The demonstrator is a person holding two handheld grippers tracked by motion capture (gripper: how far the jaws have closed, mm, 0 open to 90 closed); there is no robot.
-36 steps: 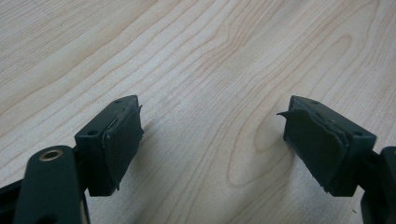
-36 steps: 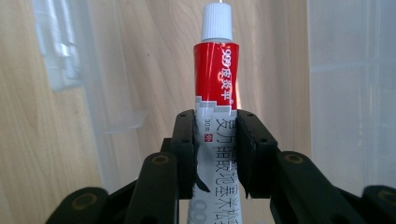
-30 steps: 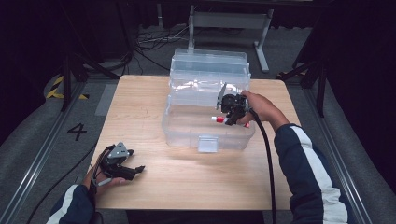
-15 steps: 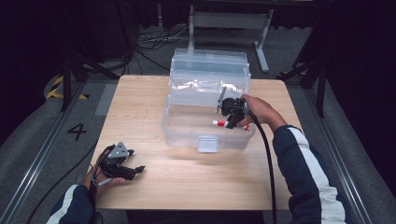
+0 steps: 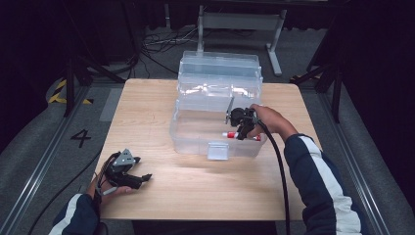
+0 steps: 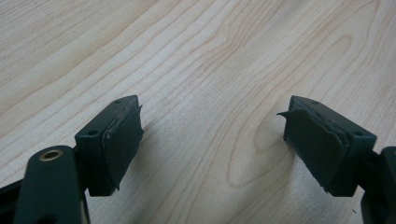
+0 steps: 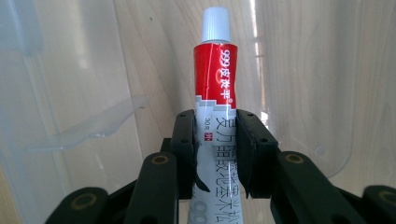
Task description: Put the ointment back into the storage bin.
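Observation:
A clear plastic storage box [image 5: 195, 142] stands open on the wooden table [image 5: 147, 122], its lid [image 5: 219, 68] tipped back behind it. Inside the box, near its right front, my right gripper [image 5: 240, 132] is shut on a red and white ointment tube [image 5: 230, 134]. In the right gripper view the tube [image 7: 215, 74] points away with its white cap at the far end, and both pads [image 7: 184, 149] press on its lower half. My left gripper [image 5: 139, 178] rests at the table's front left, open, its pads [image 6: 121, 140] wide apart over bare wood.
A small clear latch tab [image 5: 218, 151] hangs on the box's front wall. Dark floor, cables and a metal stand [image 5: 235, 22] lie beyond the table's far edge. A floor marking "4" [image 5: 80, 138] sits at the left.
My right gripper has sunk lower into the box with the tube in its grip. The left hand and its gripper have stayed put.

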